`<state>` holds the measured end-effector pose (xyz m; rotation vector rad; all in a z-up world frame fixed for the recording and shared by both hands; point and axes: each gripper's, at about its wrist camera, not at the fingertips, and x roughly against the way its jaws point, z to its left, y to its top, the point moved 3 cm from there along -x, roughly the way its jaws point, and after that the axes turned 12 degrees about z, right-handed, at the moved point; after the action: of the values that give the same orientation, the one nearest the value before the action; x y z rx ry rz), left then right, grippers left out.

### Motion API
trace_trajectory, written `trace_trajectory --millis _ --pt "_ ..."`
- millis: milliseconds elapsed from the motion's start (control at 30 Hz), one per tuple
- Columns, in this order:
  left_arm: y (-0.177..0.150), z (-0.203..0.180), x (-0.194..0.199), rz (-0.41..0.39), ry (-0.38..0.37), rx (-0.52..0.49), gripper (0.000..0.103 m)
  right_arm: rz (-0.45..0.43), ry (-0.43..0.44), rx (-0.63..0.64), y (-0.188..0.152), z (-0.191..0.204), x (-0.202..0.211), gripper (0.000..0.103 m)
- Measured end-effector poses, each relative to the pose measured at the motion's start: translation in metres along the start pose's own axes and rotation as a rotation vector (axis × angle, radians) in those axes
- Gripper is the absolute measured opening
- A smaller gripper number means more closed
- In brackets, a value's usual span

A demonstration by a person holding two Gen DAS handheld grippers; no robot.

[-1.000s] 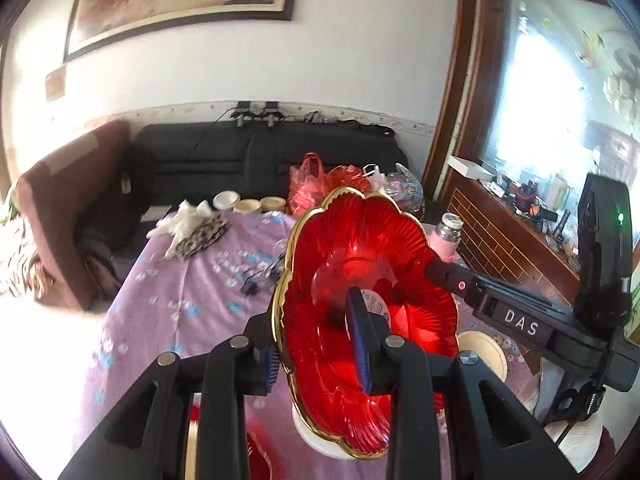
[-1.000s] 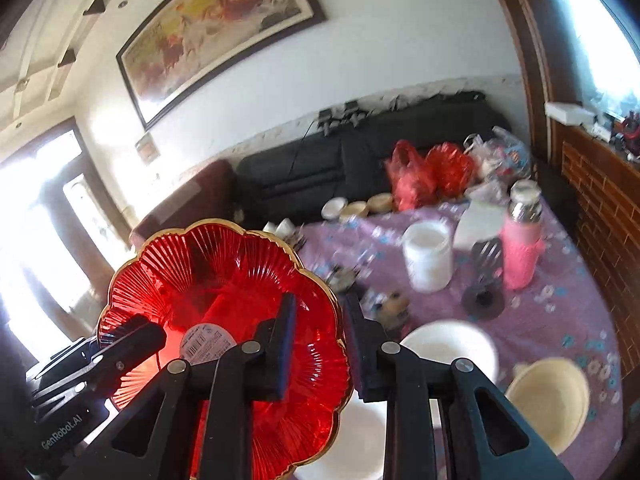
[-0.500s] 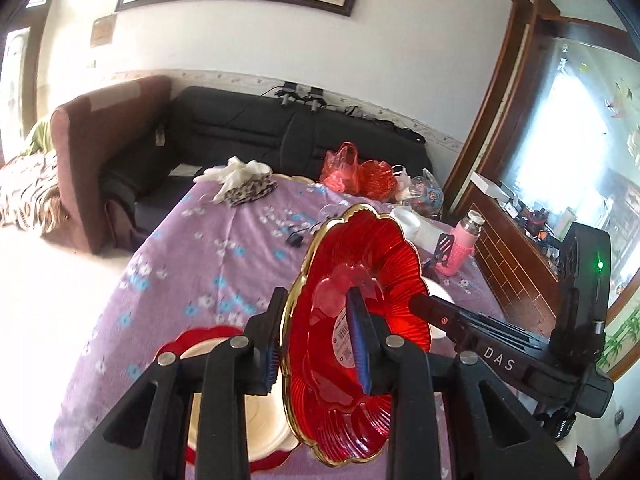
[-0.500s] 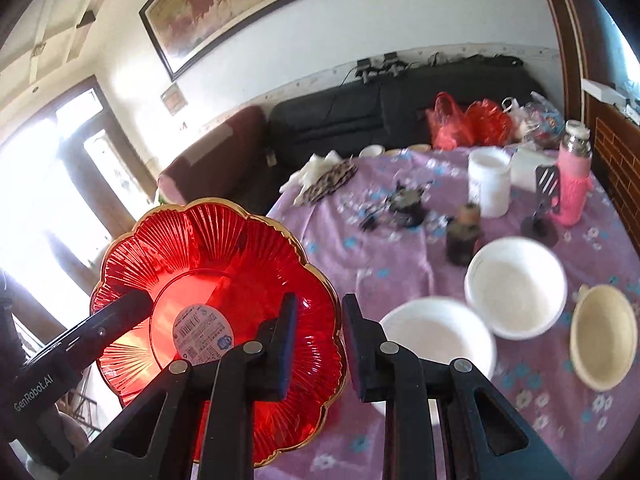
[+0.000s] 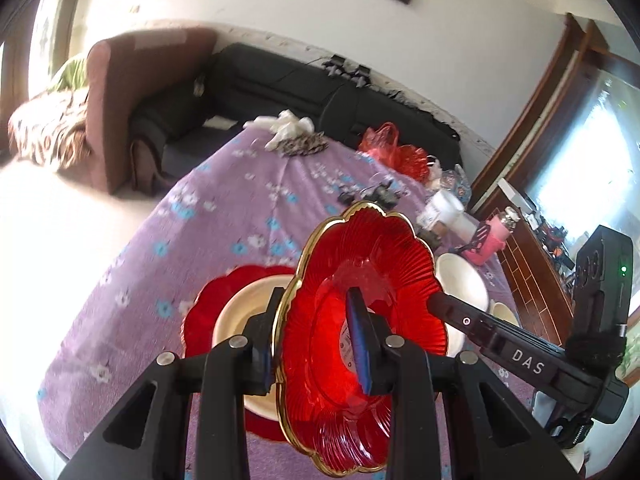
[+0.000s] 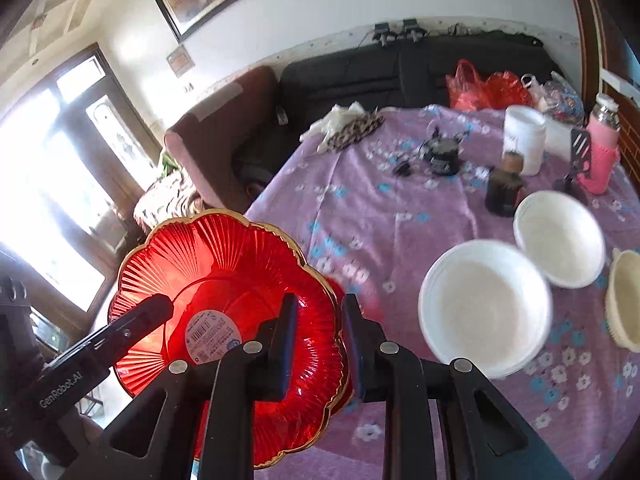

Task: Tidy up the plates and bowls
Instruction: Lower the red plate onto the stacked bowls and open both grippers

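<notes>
A red scalloped glass plate with a gold rim (image 5: 372,280) (image 6: 224,268) is held in the air, tilted on edge, by both grippers. My left gripper (image 5: 316,340) is shut on one side of its rim and my right gripper (image 6: 320,336) is shut on the opposite side. Below it, in the left wrist view, a second red plate (image 5: 216,300) lies on the table with a cream bowl (image 5: 240,312) on it. Two white bowls (image 6: 484,304) (image 6: 560,236) and a cream bowl (image 6: 624,300) sit on the table to the right.
The table has a purple flowered cloth (image 6: 360,208). At its far side stand a white jar (image 6: 524,136), a pink bottle (image 6: 600,148), dark small jars (image 6: 504,188), red plastic bags (image 6: 488,88) and a cloth heap (image 6: 348,124). A black sofa (image 6: 400,68) and brown armchair (image 6: 216,144) stand behind.
Both grippers have carried the red plate down and to the left. The second red plate with the cream bowl is now closer beneath it.
</notes>
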<state>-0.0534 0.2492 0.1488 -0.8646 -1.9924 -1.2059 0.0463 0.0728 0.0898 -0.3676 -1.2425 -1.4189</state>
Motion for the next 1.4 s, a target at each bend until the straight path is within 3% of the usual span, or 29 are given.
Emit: trace_trajectory --millis 400,667,1200,1267,1400 --pt "-0.007 0.06 -0.047 0.12 -0.011 0.12 0.028 0.083 -0.048 0.031 0.003 0.021 -0.05 0.025" --pt "-0.004 0.064 -0.066 0.152 -0.007 0.125 0.028 0.11 -0.069 0.019 0.006 0.014 -0.065 0.025" --pt "-0.005 0.066 -0.085 0.169 0.077 0.101 0.036 0.139 -0.061 -0.003 0.007 0.007 -0.081 0.025" --pt "-0.005 0.065 -0.086 0.17 0.089 0.097 0.04 0.136 -0.059 -0.007 0.007 0.006 -0.082 0.025" --pt "-0.006 0.064 -0.086 0.154 0.113 0.096 0.057 0.113 -0.05 -0.009 0.008 0.008 -0.078 0.025"
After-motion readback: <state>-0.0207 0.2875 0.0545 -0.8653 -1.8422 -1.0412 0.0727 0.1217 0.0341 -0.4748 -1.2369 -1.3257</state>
